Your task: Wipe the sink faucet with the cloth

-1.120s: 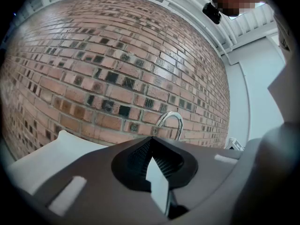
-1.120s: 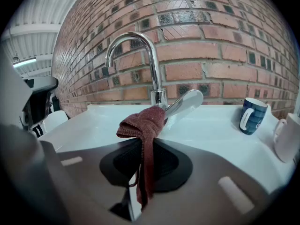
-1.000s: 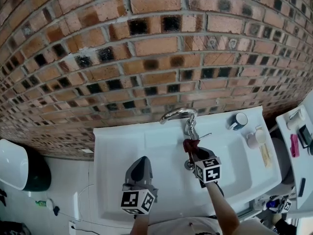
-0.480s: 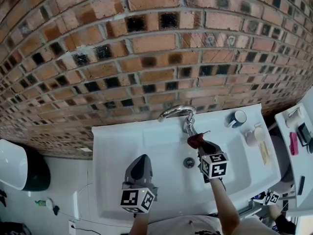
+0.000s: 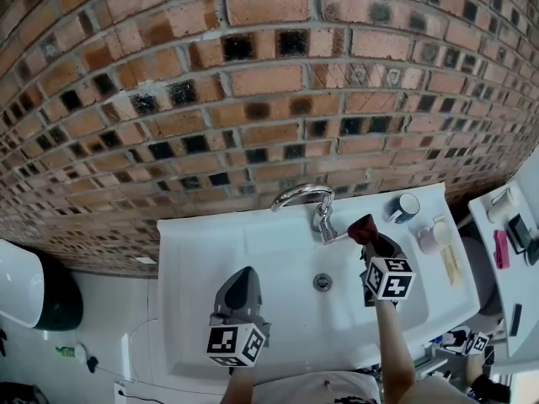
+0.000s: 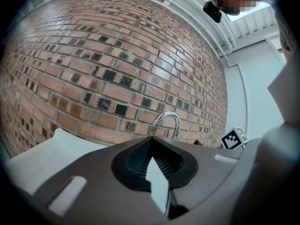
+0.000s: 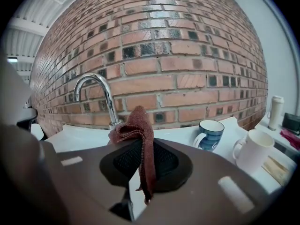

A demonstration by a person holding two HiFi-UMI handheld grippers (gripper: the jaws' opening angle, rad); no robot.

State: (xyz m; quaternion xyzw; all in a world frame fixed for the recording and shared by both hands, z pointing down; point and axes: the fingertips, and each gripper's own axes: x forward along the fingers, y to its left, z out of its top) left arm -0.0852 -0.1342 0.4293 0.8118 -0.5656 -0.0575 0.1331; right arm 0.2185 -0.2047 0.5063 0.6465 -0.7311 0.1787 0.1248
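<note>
Right gripper [image 7: 139,161] clamped on the maroon cloth [image 7: 140,125], just right of the faucet [image 5: 305,193] base at the sink [image 5: 194,234] back rim, spout arching leftward (left gripper [image 5: 242,276], jaws together and empty, sits farther off).

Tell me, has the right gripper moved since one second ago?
Yes. The right gripper, shut on the cloth, went right and toward the wall: from near the drain to beside the faucet.

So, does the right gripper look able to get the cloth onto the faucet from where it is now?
Probably yes. The right gripper, shut on the cloth, sits just right of the faucet, with only bare sink between them. The blue mug stands farther right, out of the way.
</note>
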